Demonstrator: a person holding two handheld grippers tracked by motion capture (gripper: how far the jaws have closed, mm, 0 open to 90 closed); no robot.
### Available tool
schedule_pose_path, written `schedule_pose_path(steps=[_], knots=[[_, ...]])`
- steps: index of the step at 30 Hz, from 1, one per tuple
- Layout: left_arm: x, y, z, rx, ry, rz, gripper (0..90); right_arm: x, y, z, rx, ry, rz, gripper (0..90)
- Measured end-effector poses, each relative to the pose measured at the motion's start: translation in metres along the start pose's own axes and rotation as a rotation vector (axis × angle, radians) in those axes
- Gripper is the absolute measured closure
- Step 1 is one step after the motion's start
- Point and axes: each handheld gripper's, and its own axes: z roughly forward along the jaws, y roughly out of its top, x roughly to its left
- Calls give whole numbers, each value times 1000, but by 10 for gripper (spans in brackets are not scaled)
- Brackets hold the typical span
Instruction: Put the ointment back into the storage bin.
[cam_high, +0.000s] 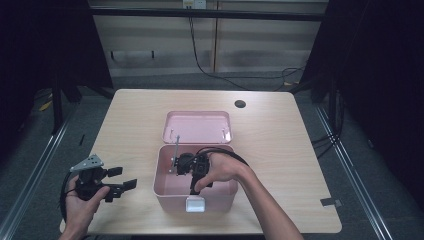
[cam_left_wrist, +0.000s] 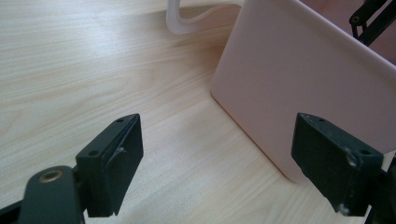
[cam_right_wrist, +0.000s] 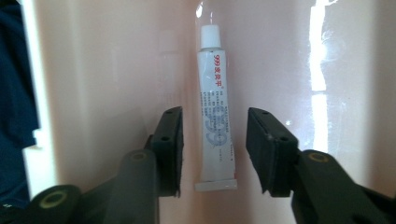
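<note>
White ointment tube (cam_right_wrist: 215, 112), red "999" print, lies flat on pink box (cam_high: 165, 192) floor, between right gripper (cam_right_wrist: 215, 149) jaws, released, pointing down. Left gripper (cam_high: 122, 184) agape, level, near table's (cam_high: 280, 150) front-left corner.

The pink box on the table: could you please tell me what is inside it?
A white tube lies on the pink box floor, between the right gripper's open jaws. That hand covers part of the inside.

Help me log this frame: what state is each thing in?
Pink plastic box: open, lid off.
Pink lid: lying inside-up on the table behind the box.
White ointment tube: capped, flat on the box floor, ungripped.
Right gripper: open, straddling the tube.
Left gripper: open, empty.
</note>
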Motion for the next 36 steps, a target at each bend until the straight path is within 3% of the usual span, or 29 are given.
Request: schedule_pose_path(steps=[5, 18, 29, 36], knots=[[0, 0, 0, 3, 5, 2, 169, 1, -3, -6, -33, -3, -1, 579], [0, 0, 0, 2, 4, 0, 169, 7, -11, -28, -19, -40, 9, 578], [0, 0, 0, -1, 1, -3, 169, 14, -18, -46, -27, -72, -24, 575], [0, 0, 0, -1, 0, -3, 169, 21, -28, -61, -46, -94, 2, 575]])
